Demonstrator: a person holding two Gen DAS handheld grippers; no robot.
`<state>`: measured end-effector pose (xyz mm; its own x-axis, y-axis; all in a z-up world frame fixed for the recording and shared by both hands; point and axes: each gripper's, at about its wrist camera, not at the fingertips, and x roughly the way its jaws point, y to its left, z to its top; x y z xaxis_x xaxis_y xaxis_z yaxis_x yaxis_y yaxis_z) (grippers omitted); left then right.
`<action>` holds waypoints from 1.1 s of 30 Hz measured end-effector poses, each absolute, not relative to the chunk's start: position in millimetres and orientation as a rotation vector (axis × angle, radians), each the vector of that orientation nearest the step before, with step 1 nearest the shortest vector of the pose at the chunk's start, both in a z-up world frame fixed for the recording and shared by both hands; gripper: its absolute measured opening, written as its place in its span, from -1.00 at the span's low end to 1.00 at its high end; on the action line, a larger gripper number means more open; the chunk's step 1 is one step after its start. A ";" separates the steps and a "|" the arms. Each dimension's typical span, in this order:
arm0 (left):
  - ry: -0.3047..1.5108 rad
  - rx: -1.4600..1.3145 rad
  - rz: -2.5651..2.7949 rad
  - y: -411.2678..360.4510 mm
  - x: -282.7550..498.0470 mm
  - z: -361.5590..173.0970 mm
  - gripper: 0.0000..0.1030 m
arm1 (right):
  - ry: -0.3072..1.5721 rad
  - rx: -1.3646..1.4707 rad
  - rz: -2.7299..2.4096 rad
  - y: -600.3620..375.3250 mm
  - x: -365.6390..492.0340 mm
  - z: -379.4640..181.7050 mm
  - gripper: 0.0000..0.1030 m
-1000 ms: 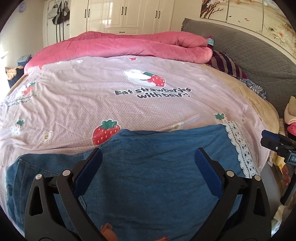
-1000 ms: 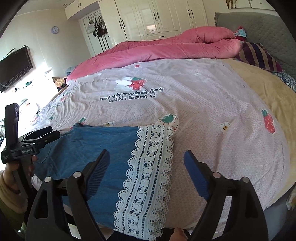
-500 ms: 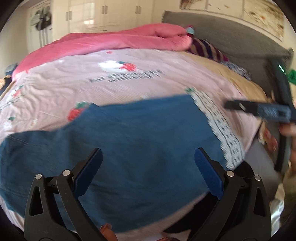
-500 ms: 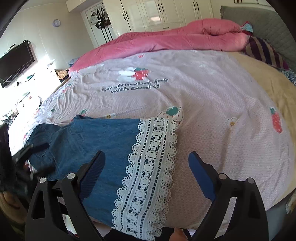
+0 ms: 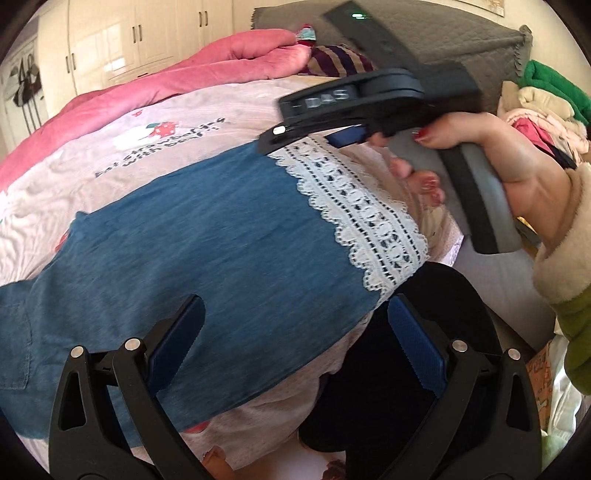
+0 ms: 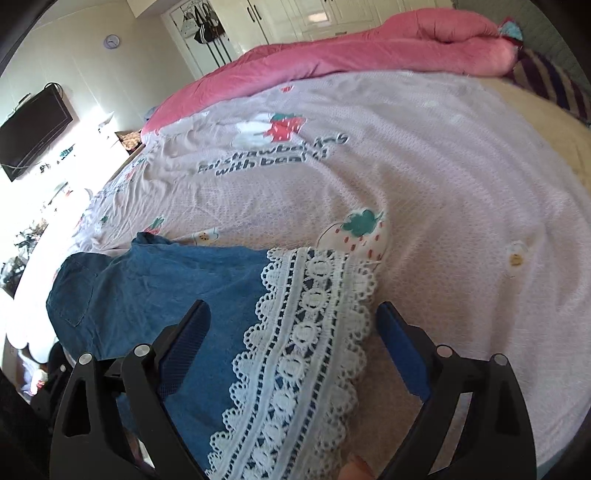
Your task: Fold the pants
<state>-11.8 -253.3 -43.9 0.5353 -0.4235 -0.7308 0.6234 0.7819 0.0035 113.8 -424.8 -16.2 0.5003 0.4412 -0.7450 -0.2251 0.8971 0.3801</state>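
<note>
Blue denim pants (image 5: pixel 221 240) with a white lace hem (image 5: pixel 365 218) lie flat on the pink strawberry bedsheet (image 5: pixel 155 147) near the bed's front edge. My left gripper (image 5: pixel 293 325) is open, low over the pants' near edge, close to the hem end. My right gripper (image 6: pixel 291 325) is open, its fingers straddling the lace hem (image 6: pixel 303 332) at the far corner. In the left wrist view the right gripper (image 5: pixel 306 133) shows with the hand holding it, over the hem's far corner.
A rolled pink quilt (image 6: pixel 351 48) lies across the far side of the bed. A striped pillow (image 5: pixel 340 62) and a grey headboard (image 5: pixel 443 33) are to the right. A pile of clothes (image 5: pixel 543 107) sits beyond the bed edge. A dark object (image 5: pixel 406 369) lies below the bed edge.
My left gripper has swung right toward the hem end. My right gripper has moved forward and down onto the lace hem's far corner. Both stay open.
</note>
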 end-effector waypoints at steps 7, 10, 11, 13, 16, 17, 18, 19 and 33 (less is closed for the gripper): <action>0.797 0.285 -0.654 -265.2 -6.4 -48.5 0.81 | 0.907 0.182 0.427 -415.2 96.5 -0.1 0.68; 0.813 0.279 -0.667 -269.3 -5.5 -52.1 0.81 | 0.893 0.183 0.445 -414.2 93.9 6.1 0.67; 0.812 0.284 -0.668 -271.5 -6.7 -53.1 0.81 | 0.889 0.174 0.454 -413.0 94.3 7.7 0.67; 0.814 0.296 -0.673 -276.3 -5.8 -55.5 0.81 | 0.891 0.163 0.470 -411.9 100.1 7.4 0.67; 0.809 0.299 -0.692 -282.4 -5.7 -56.6 0.81 | 0.942 0.203 0.487 -415.0 119.1 -4.9 0.66; 0.807 0.302 -0.691 -283.5 -5.8 -56.6 0.81 | 0.970 0.213 0.475 -417.2 127.7 -13.0 0.66; 0.806 0.307 -0.694 -285.2 -5.6 -56.9 0.81 | 0.987 0.224 0.476 -419.1 133.0 -18.8 0.62; 0.804 0.310 -0.698 -286.1 -5.7 -57.3 0.81 | 0.993 0.237 0.482 -420.6 136.3 -22.0 0.60; 0.675 0.589 -0.715 -329.8 -22.7 -85.4 0.43 | 1.036 0.268 0.546 -422.8 136.0 -23.8 -0.37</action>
<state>-22.7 -329.8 -85.4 0.5668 -0.3905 -0.7254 0.7467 0.6156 0.2520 136.0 -422.8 -23.8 0.3935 0.5464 -0.7393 -0.3007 0.8364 0.4582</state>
